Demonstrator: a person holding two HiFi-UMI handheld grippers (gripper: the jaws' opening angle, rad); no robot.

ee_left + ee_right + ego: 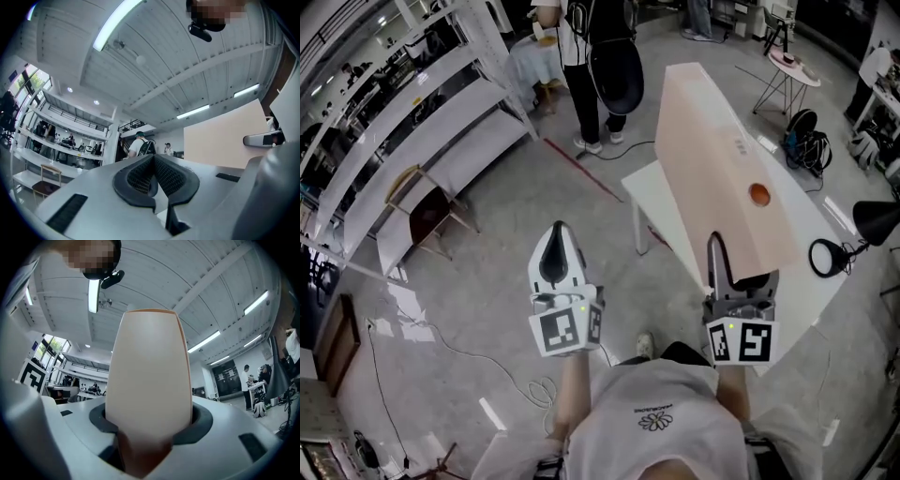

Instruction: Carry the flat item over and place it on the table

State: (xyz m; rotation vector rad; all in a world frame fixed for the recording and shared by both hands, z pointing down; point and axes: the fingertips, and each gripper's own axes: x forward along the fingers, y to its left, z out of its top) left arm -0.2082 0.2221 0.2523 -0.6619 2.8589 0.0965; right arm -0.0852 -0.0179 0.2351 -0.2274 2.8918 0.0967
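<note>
The flat item is a big pale beige board (722,159) with an orange round spot. It stands up on end in front of me, above the white table (654,199). My right gripper (741,274) is shut on the board's lower edge, and in the right gripper view the board (147,376) fills the gap between the jaws. My left gripper (558,234) points upward to the left of the board, shut and holding nothing. In the left gripper view its pads (154,174) meet, and the board (225,136) shows off to the right.
A black desk lamp (839,248) stands on the table's right part. White shelving (422,122) and a wooden chair (427,211) are at the left. A person with a backpack (595,66) stands ahead, with a small round table (792,66) at the far right. Cables lie on the floor.
</note>
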